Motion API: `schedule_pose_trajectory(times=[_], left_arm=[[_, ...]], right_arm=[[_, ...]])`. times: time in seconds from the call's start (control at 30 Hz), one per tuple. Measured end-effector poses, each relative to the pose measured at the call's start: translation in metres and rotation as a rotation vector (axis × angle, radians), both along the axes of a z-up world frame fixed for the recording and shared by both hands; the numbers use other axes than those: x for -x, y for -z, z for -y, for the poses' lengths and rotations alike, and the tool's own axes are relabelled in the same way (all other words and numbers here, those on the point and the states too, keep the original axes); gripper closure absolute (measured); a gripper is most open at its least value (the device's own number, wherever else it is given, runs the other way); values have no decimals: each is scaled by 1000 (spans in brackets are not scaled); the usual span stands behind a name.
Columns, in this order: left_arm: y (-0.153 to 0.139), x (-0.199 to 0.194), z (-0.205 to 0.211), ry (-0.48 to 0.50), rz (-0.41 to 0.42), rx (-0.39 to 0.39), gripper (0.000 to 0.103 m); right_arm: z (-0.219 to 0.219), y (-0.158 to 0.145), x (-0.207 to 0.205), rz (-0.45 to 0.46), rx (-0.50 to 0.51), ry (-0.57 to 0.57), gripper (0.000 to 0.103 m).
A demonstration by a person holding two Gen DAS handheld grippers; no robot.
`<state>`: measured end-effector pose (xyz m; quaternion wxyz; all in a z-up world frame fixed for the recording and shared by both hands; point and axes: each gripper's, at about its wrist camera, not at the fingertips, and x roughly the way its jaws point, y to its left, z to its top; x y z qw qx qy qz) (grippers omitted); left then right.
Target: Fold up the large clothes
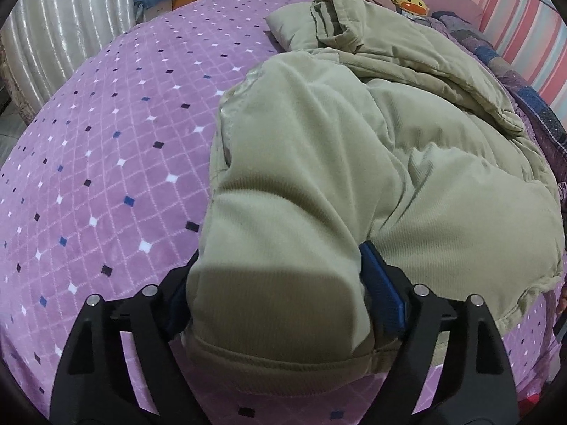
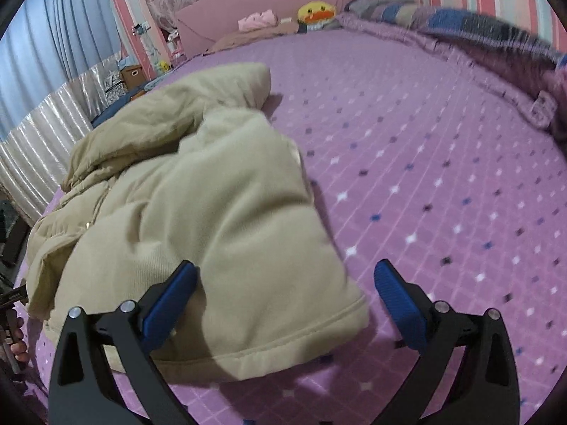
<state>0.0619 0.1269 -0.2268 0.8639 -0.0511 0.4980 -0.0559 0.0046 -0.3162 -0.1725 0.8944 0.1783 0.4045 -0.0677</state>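
Beige padded jacket (image 1: 354, 163) on a purple quilted bed (image 1: 106, 163).
Left gripper (image 1: 283, 283) fingers clamp its sleeve (image 1: 283, 248); right gripper (image 2: 285, 294) fingers spread wide around the hem.

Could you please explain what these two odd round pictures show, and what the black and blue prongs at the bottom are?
There is no robot: a person holds a hand-held gripper in each hand, each with a wide-angle camera looking along its jaws. The blue pads on black arms are those jaws. One picture is from the left gripper, which is closed on a sleeve-like end of a beige padded jacket. The other is from the right gripper, open, with one pad resting on the jacket's near edge and the other beside it. The jacket lies bunched on a purple checked bedspread. A yellow duck toy sits by the headboard.
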Motion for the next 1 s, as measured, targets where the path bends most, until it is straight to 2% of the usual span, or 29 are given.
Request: schedule_pose_trajectory(times=[0.03,0.1,0.2,0.23,0.3,0.37,0.47,0.57,0.77,0.9,1.0], left_arm=[[0,-1,1,2,-1,-3,18],[0,-3,3,6,-7,-4,18],[0,-4,4,14,-5,-10,20],[-1,-3,4,16,-3,-7,25],[-4,-2,8,28,1,-6,34],[-9,0,13,43,10,-9,55],[-19,5,20,71,29,-25,73],[-26,9,18,82,39,-7,80],[-31,15,7,75,50,28,82],[-23,11,-4,60,34,71,80],[-21,10,1,65,35,31,77]], right_arm=[[1,4,-1,-2,-21,-5,9],[1,13,-4,-7,-80,-24,24],[-3,21,-7,-8,-113,-41,41],[-5,20,-7,-1,-112,-41,47],[-11,15,-5,16,-123,-53,70],[-16,7,-1,37,-120,-57,79],[-21,-13,9,86,-111,-52,83],[-22,-30,20,117,-94,-59,84],[-32,-53,35,141,-32,-93,85],[-27,-36,29,81,12,-77,85],[-29,-26,25,45,40,-84,83]])
